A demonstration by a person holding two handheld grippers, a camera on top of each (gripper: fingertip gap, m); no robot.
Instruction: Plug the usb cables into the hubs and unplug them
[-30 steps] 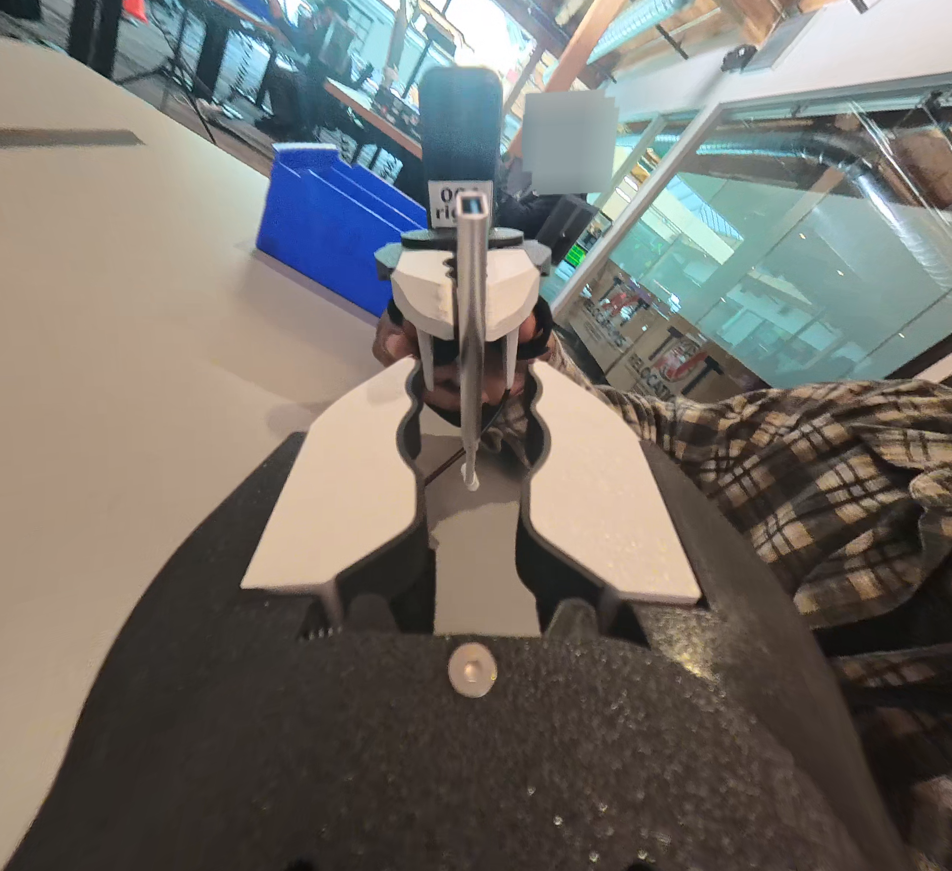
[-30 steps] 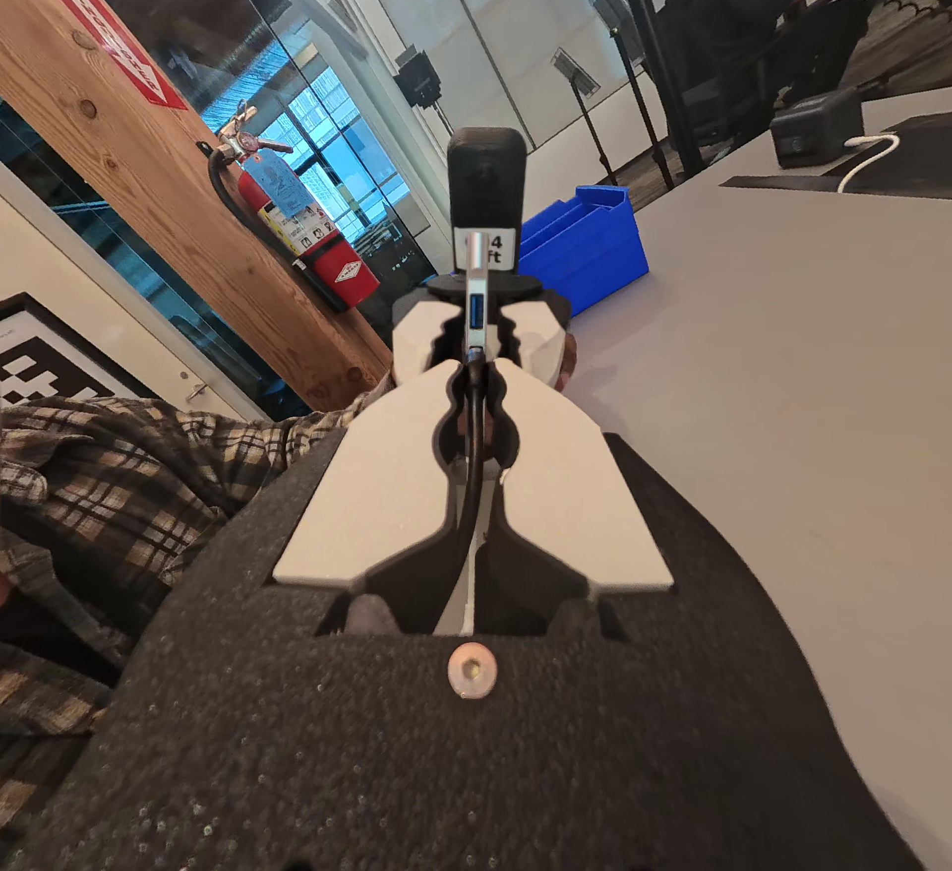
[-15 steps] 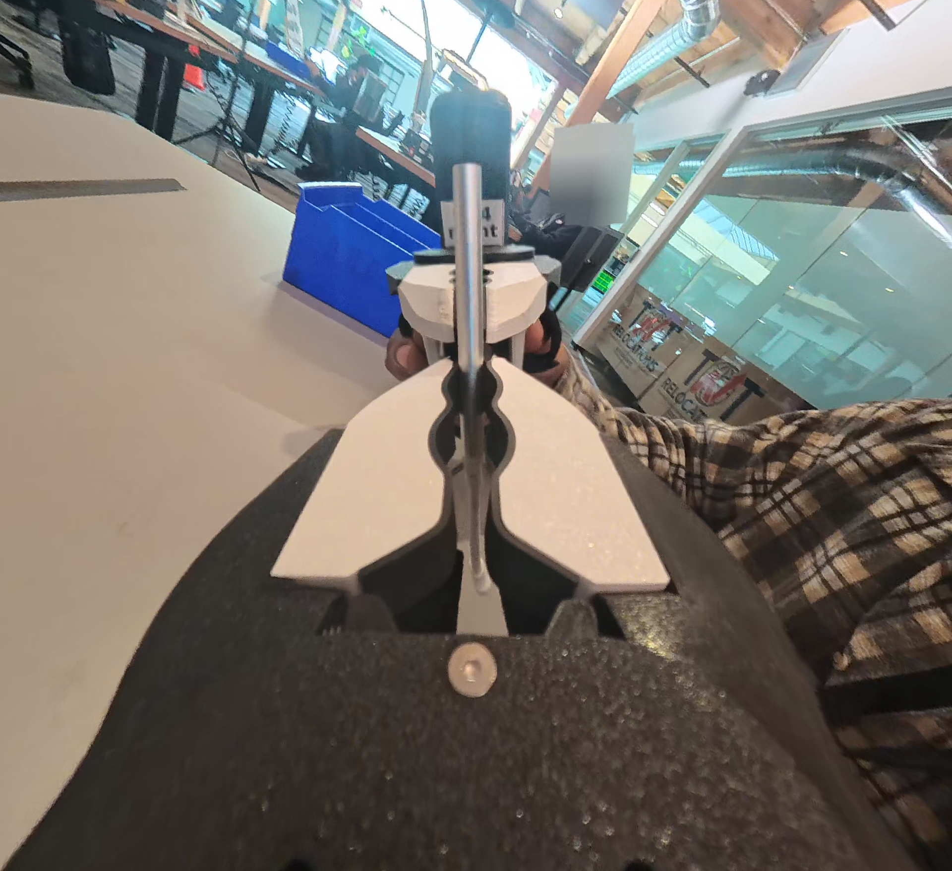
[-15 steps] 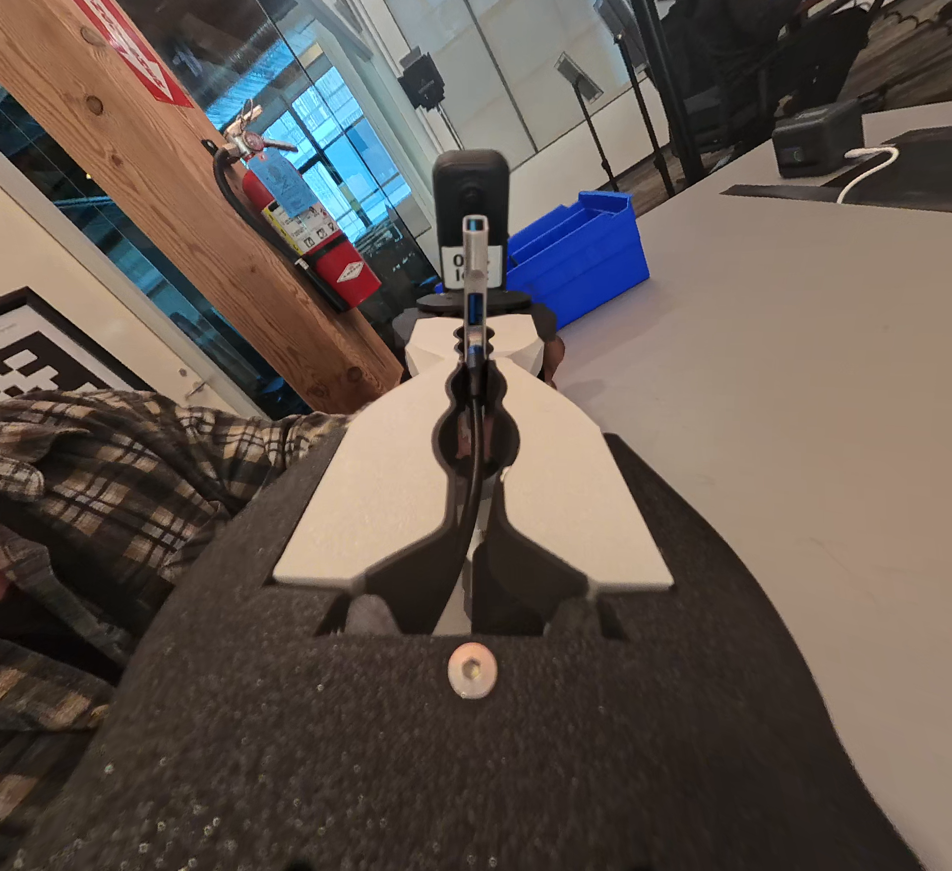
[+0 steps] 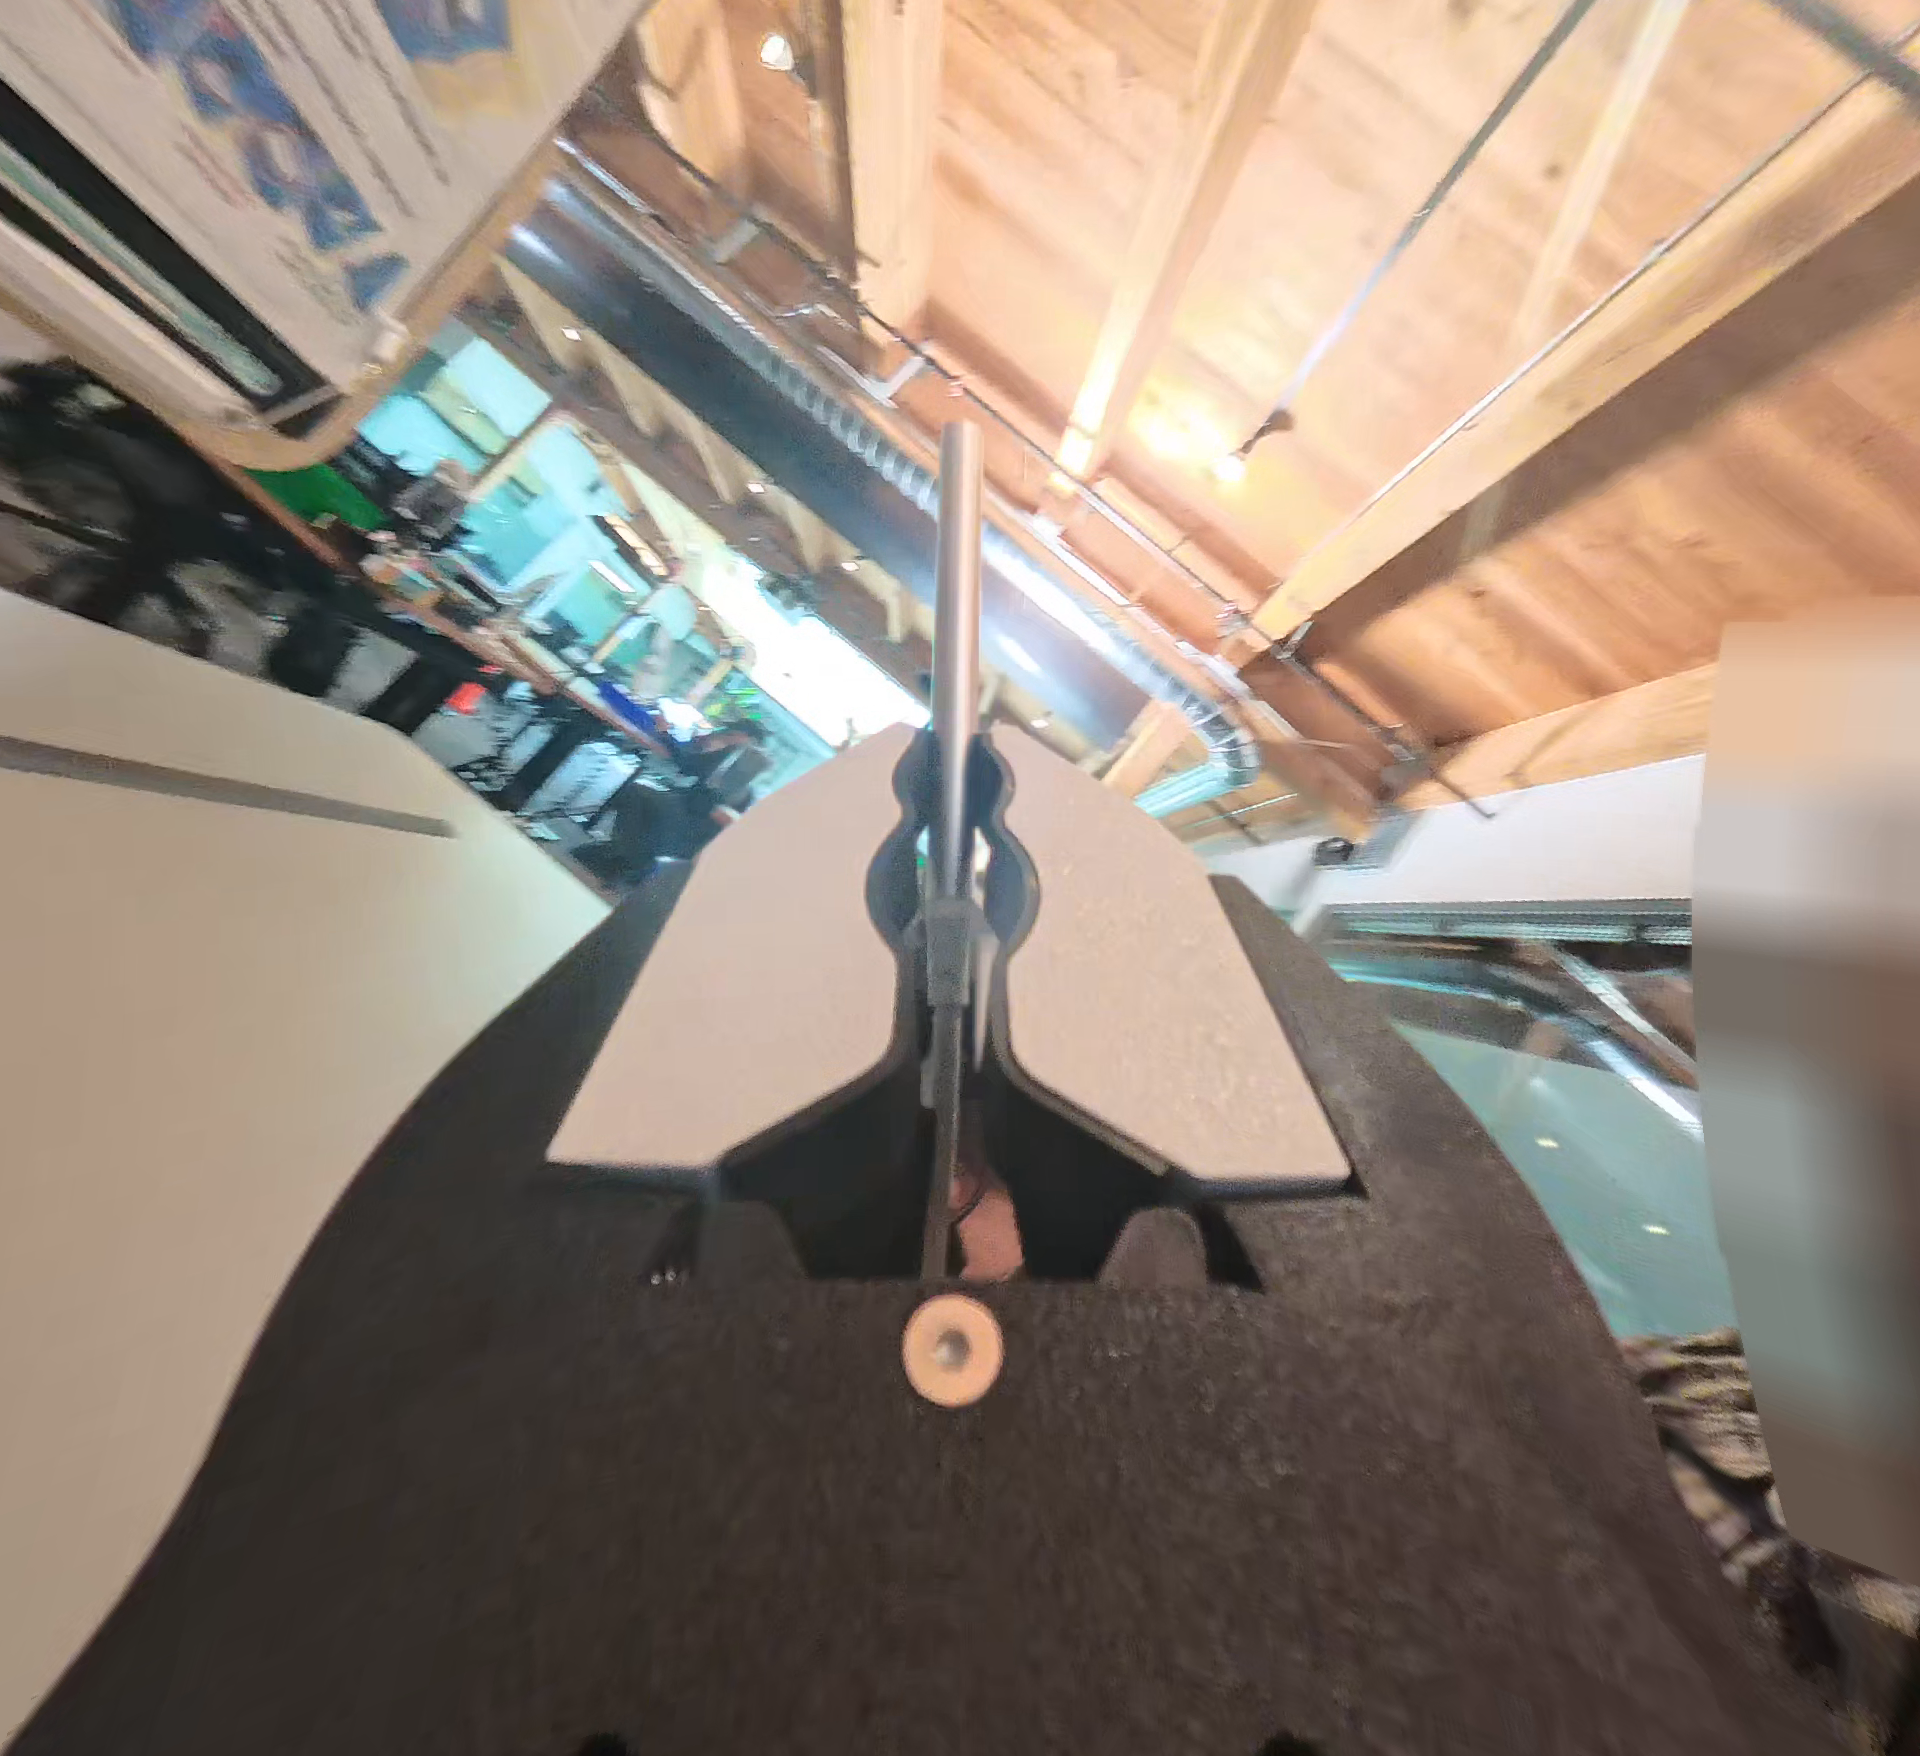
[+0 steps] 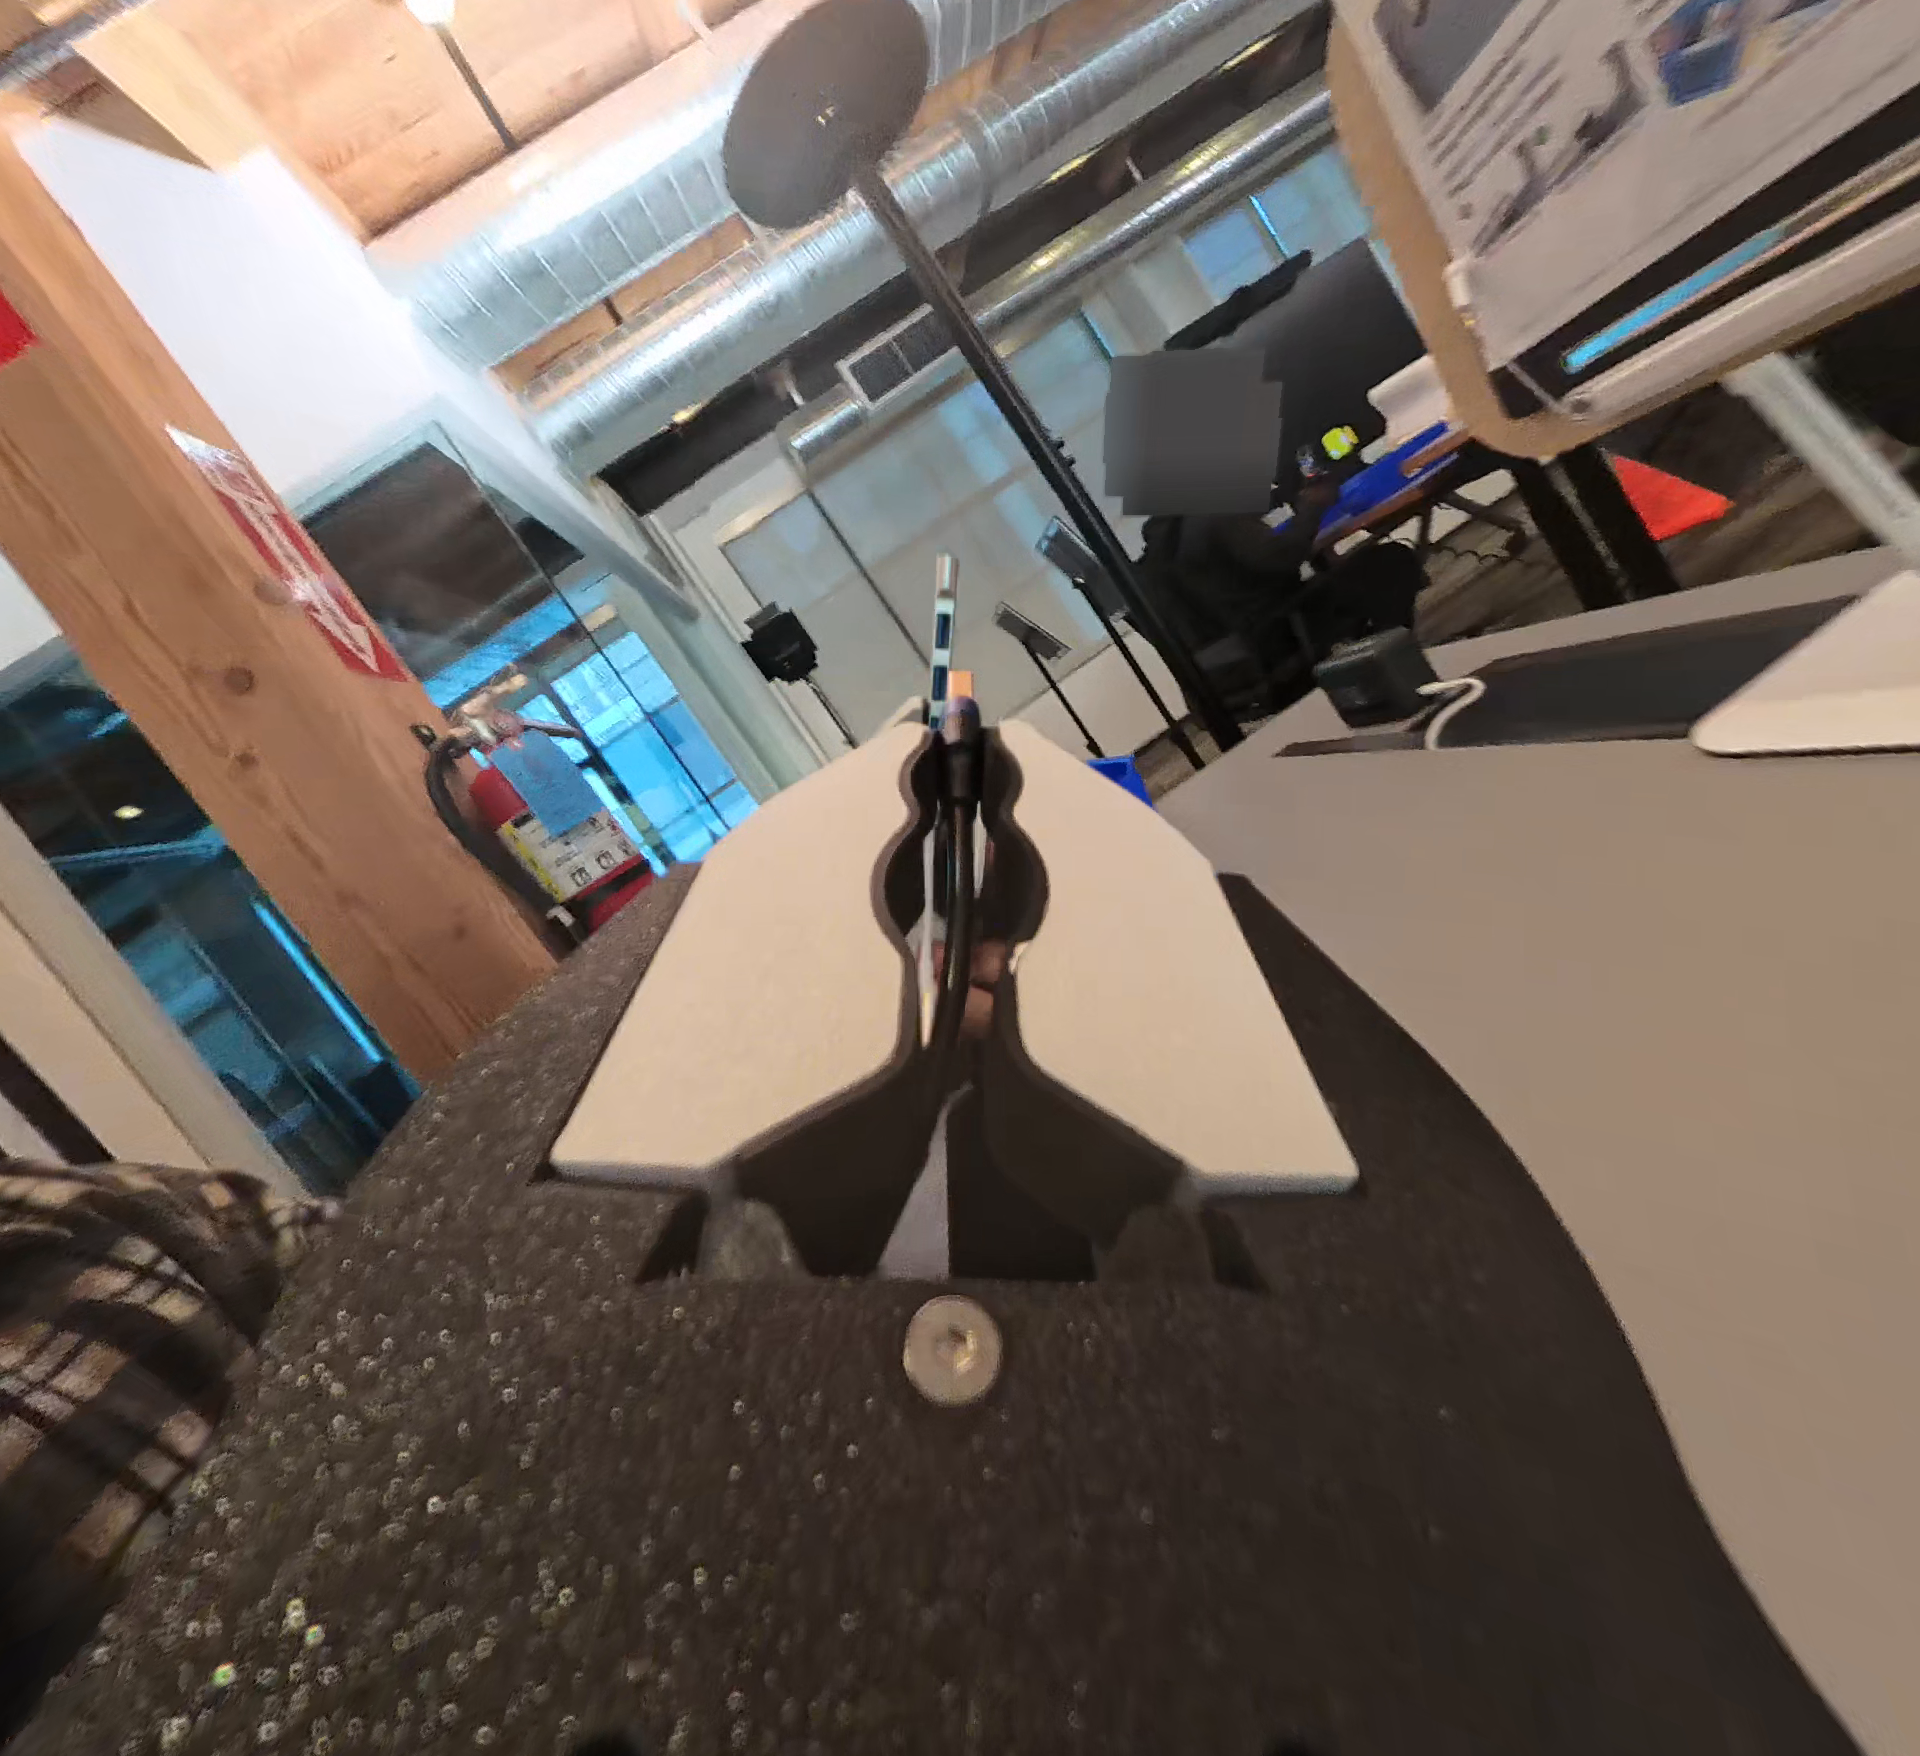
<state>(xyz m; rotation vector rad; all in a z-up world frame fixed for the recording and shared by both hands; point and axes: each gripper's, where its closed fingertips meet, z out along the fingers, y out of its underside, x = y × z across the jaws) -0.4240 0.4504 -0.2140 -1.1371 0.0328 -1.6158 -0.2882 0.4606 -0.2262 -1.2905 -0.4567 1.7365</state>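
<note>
In the left wrist view my left gripper (image 5: 951, 750) is shut on a thin silver hub (image 5: 956, 584). The hub stands edge-on past the fingertips, and its grey lead (image 5: 945, 968) runs back between the fingers. In the right wrist view my right gripper (image 6: 961, 735) is shut on a black usb cable (image 6: 958, 833). The cable's plug (image 6: 961, 704) sits at the fingertips against a hub with blue ports (image 6: 943, 615) that sticks out beyond them. Neither view shows the other gripper. Both grippers tilt upward, above the table.
The grey table (image 6: 1558, 979) lies to my right, with a black mat (image 6: 1610, 667) and a white base (image 6: 1818, 678) at the back. A screen on an arm (image 6: 1662, 96) hangs overhead. A wooden post (image 6: 208, 667), a fire extinguisher (image 6: 520, 813) and a black stand (image 6: 821, 106) are behind. Tip to tip, the grippers are about 15 centimetres apart.
Both views have swung upward toward the ceiling. Each view has lost sight of the other gripper. The left gripper, open on the hub a second ago, is shut on it.
</note>
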